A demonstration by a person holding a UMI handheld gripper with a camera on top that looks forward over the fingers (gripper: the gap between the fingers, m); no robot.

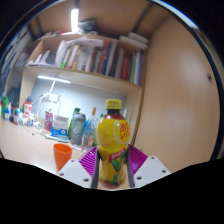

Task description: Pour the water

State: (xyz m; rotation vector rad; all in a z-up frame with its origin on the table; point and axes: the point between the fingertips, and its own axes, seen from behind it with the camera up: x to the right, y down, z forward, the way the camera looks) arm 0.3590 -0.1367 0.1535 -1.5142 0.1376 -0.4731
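A yellow drink bottle (113, 140) with a yellow cap and a red-and-yellow label stands upright between my fingers, lifted above the wooden table (30, 148). My gripper (112, 166) is shut on the bottle's lower body, with the magenta pads (89, 160) pressed against both of its sides. An orange cup (62, 156) stands on the table just to the left of the fingers. The bottle's bottom is hidden by the gripper.
Several bottles and containers (78, 125) stand at the back of the table, left of the held bottle. A shelf of books (90, 55) hangs on the wall above. A wooden panel (175, 90) rises at the right.
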